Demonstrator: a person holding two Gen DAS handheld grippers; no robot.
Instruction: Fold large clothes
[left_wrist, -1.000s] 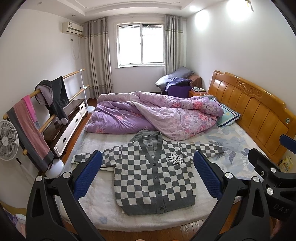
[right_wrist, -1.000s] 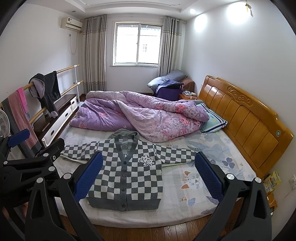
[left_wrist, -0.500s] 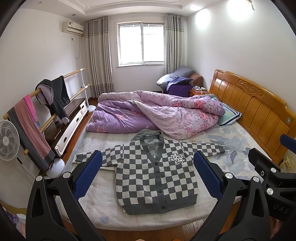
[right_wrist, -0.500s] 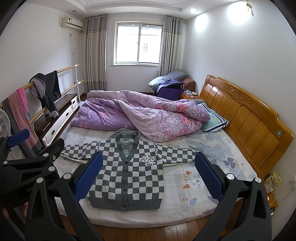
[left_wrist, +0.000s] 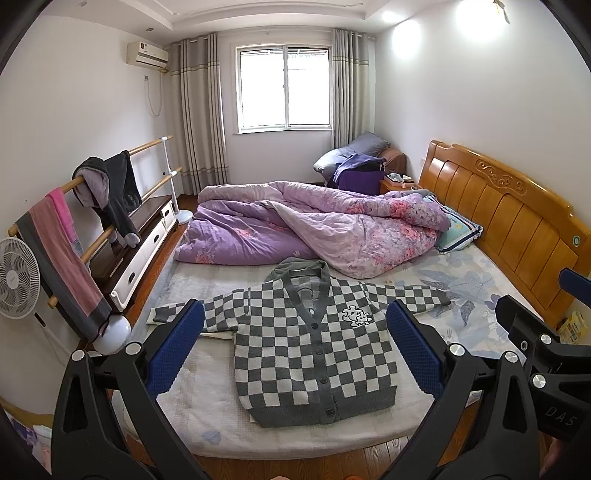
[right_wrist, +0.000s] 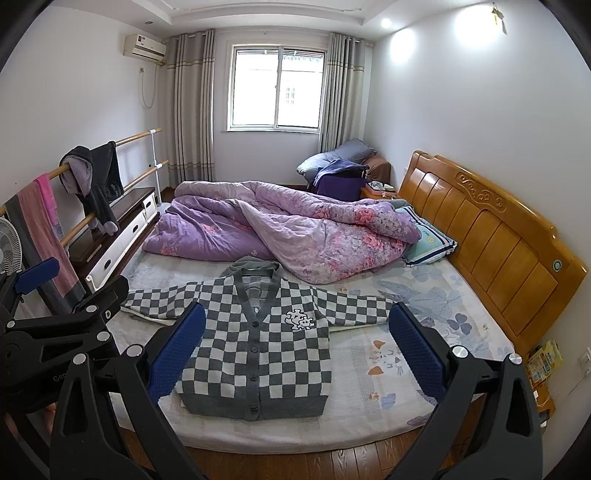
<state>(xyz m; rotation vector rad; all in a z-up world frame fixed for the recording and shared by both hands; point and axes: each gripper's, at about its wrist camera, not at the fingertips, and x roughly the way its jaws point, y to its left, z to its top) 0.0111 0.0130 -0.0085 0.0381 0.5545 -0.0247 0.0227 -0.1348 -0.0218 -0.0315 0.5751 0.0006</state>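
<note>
Left wrist view: your left gripper (left_wrist: 295, 350), fingers spread and empty, faces the checkered cardigan (left_wrist: 314, 350) lying flat on the bed (left_wrist: 461, 280), well ahead, sleeves running left-right. Right wrist view: right gripper (right_wrist: 297, 350), also spread, sees it left of centre; each gripper is nearer its own-side sleeve.

You face a wooden-framed bed (left_wrist: 509, 221). Near edge: grey-and-white checked knit cardigan (left_wrist: 314, 354) lying flat on the mattress, sleeves spread left and right. Behind it, crumpled purple floral quilt (left_wrist: 314, 225). Far right, striped pillow (left_wrist: 456, 230) against headboard. Left: wooden clothes rail (left_wrist: 110, 173), white standing fan (left_wrist: 16, 277).
</note>
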